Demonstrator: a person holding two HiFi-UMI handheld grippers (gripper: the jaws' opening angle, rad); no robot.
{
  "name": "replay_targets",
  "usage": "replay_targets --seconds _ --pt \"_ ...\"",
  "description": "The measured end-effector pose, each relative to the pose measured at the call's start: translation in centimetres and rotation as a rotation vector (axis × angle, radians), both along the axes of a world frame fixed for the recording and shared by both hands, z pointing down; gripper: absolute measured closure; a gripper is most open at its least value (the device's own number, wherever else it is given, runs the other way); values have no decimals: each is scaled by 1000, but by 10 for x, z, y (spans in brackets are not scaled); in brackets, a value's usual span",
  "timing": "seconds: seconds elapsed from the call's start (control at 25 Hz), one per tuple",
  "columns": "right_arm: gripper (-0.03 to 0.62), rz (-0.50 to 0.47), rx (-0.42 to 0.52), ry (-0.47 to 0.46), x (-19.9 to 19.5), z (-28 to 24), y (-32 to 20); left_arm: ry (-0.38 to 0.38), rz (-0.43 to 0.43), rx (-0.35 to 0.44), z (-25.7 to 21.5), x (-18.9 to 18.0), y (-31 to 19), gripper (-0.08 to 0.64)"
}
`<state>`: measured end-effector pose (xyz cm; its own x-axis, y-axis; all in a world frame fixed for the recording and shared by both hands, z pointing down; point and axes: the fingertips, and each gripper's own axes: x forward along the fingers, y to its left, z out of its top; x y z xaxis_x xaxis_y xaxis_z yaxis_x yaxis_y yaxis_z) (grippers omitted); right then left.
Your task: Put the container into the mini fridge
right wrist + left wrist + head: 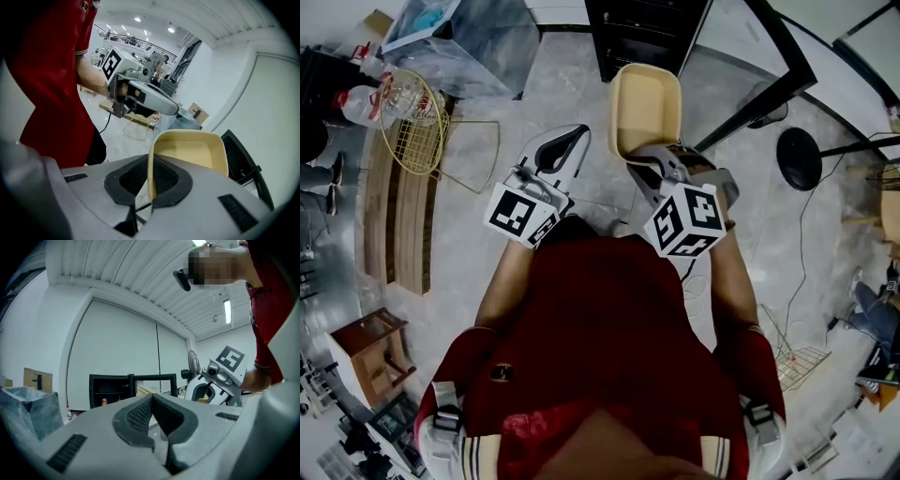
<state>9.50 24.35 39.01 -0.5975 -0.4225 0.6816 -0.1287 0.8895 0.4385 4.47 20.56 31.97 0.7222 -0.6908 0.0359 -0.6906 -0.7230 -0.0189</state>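
Note:
A beige, empty tray-like container (645, 105) hangs over the pale floor in front of me. My right gripper (652, 157) is shut on its near rim. In the right gripper view the container's rim (151, 159) stands pinched between the two dark pads. The black mini fridge (645, 33) stands just beyond it with its door (769, 66) swung open; cans show on a shelf inside the fridge (108, 391). My left gripper (566, 142) hovers beside the container on its left, shut with nothing in it; its pads (140, 416) meet.
A clear plastic bin (473, 37) stands left of the fridge. A yellow wire basket (411, 120), bottles (358, 101) and a slatted wooden bench (394, 220) lie to the left. A black round base (799, 157) and cables are on the right, and a small wooden stool (370, 352) sits at lower left.

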Motion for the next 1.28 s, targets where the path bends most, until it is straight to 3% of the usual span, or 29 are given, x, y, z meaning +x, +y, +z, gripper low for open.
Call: replay_targets --seconds 0.64,1.28 --pt "578 9 2 41 -15 4 -57 37 -1 -6 10 -19 -64 552" --pt "578 148 -12 113 -77 -1 -236 52 134 16 8 -79 -245 552"
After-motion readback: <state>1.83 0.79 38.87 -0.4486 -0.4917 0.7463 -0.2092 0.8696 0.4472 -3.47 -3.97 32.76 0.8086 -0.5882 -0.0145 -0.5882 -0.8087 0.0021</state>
